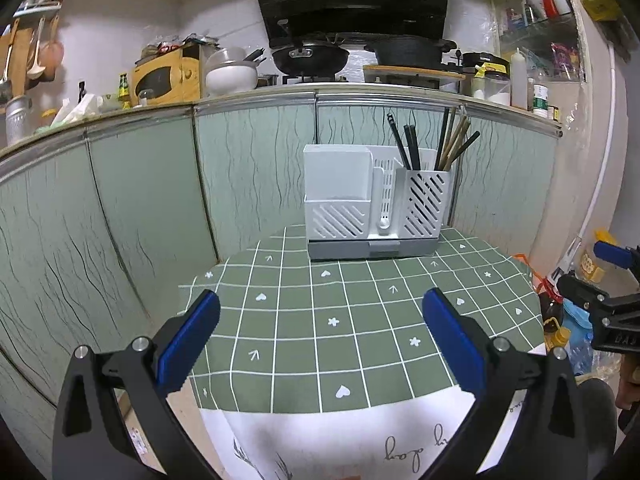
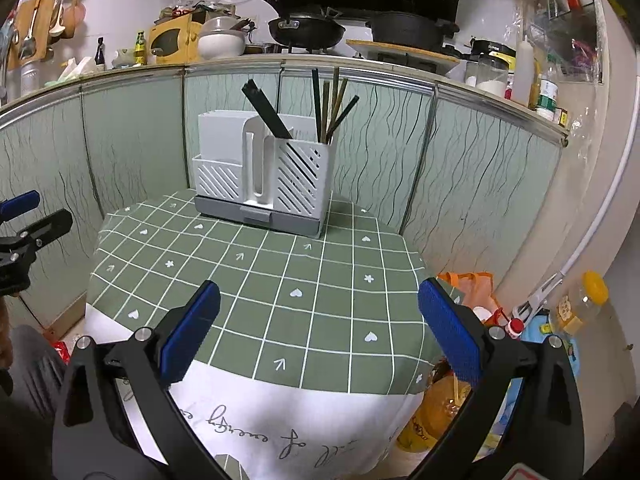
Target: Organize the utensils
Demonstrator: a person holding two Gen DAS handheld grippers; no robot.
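On the tablecloth's white hem (image 2: 256,420), cursive script, only "of" legible.

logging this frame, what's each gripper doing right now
left gripper: open, holding nothing.
right gripper: open, holding nothing.

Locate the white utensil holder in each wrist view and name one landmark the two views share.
Left wrist: the white utensil holder stands right of centre at the far edge of the green checked tablecloth.
Right wrist: the holder sits left of centre, turned corner-on.
Shared landmark: the dark chopsticks standing in its right-hand compartment.
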